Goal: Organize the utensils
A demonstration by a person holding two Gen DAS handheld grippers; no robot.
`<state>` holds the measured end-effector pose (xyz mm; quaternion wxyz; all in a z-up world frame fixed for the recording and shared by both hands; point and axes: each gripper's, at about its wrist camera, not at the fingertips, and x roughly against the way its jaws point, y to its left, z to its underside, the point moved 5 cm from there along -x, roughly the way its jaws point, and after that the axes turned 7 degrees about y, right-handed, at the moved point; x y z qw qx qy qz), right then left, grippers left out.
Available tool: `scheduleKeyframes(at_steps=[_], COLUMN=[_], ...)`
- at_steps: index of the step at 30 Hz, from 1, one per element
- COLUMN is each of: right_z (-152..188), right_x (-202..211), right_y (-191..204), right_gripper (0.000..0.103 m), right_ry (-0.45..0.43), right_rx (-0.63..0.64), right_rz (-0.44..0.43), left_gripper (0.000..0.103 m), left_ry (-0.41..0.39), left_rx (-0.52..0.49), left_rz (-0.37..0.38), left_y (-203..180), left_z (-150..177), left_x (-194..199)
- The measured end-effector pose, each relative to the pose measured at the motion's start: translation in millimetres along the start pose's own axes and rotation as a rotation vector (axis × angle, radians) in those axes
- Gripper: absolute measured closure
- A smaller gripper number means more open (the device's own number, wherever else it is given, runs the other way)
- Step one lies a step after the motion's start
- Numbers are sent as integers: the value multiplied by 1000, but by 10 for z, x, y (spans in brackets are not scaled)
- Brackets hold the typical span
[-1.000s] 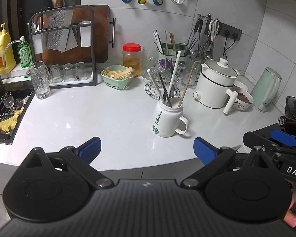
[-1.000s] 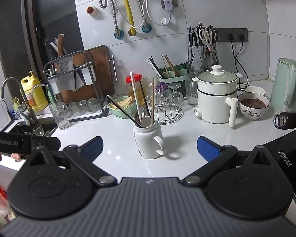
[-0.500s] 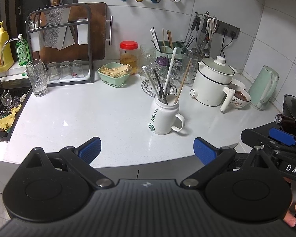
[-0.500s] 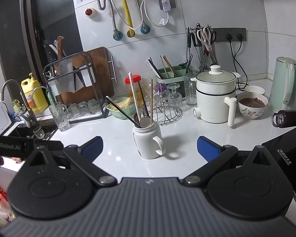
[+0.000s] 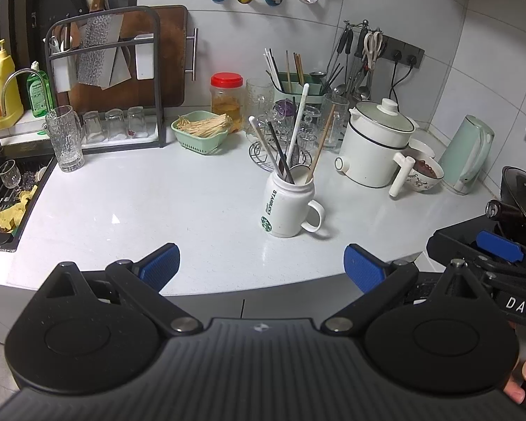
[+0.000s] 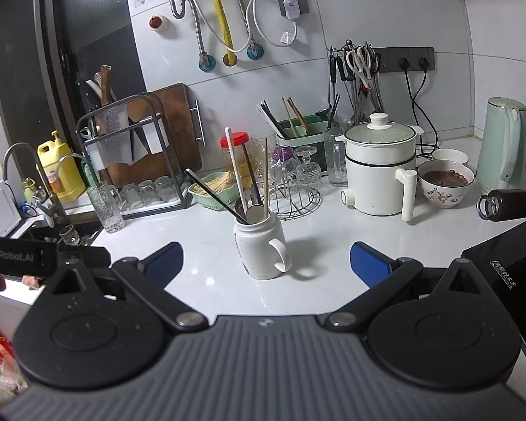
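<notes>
A white surface (image 5: 157, 203) is seen to span both views, with a dark sink (image 5: 3, 193) set into its left end. At the back left, a dark wire rack (image 5: 105, 80) is stood against the tiled wall, with a cleaver and a wooden board held in it and upturned glasses along its base. A white electric pot (image 5: 375, 147) with a pale green lid is placed towards the right, and a pale green kettle (image 5: 468, 154) is stood further right, with a bowl (image 5: 426, 175) of dark food between them. A green utensil caddy (image 6: 299, 137) holding chopsticks is set against the back wall, behind a wire stand of stemmed glasses.

Near the middle of the surface, a white mug (image 5: 289, 208) is stood upright, its handle turned to the right. Several utensils (image 5: 291, 147) are held in it, leaning at different angles: a long white one, dark ones and a wooden chopstick. In the right wrist view a metal spoon bowl (image 6: 254, 214) is seen at the rim.

The left gripper (image 5: 262, 263) is held back from the surface edge, its blue-padded fingers (image 5: 159, 263) spread wide with nothing between them. The right gripper (image 6: 266, 263) is likewise held spread and empty, with the mug seen between its fingers (image 6: 370, 263) but well ahead of them.
</notes>
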<state>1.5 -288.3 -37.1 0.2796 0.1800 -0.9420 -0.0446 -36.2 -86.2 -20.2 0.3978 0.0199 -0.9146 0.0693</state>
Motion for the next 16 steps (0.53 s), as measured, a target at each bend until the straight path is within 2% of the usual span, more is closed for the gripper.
scheduleKeyframes(at_steps=[16], right_z=[17], right_x=[19], right_y=[47], right_gripper=[0], right_ry=[-3], right_rx=[9], right_rz=[-8], left_gripper=[2], left_ry=[3], left_rx=[10], left_rz=[-6], left_y=[-27], left_z=[60], left_x=[40])
